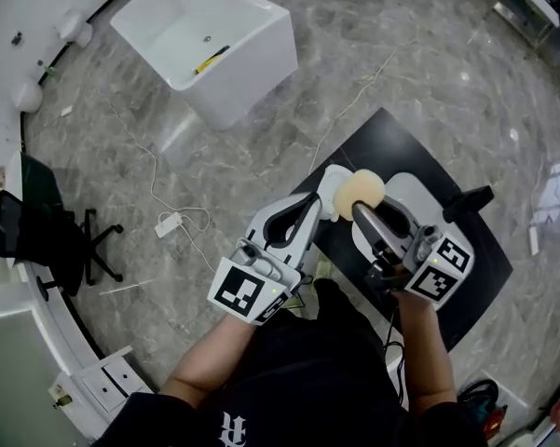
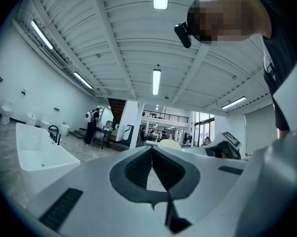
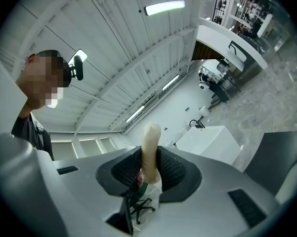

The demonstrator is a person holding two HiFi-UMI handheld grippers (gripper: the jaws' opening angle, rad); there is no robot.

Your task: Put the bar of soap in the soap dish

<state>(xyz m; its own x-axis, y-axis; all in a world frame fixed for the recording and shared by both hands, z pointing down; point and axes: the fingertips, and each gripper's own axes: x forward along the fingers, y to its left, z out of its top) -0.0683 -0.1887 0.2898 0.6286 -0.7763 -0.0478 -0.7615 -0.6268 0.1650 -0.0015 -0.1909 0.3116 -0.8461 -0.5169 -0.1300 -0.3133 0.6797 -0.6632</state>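
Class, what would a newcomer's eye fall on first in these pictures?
The pale bar of soap pinched edge-on in the right gripper, near the white soap dish on the black table. Next, the big white tub standing on the grey marble floor, upper left.

Right gripper's (image 3: pixel 149 158) jaws hide the soap's (image 3: pixel 151 136) base.
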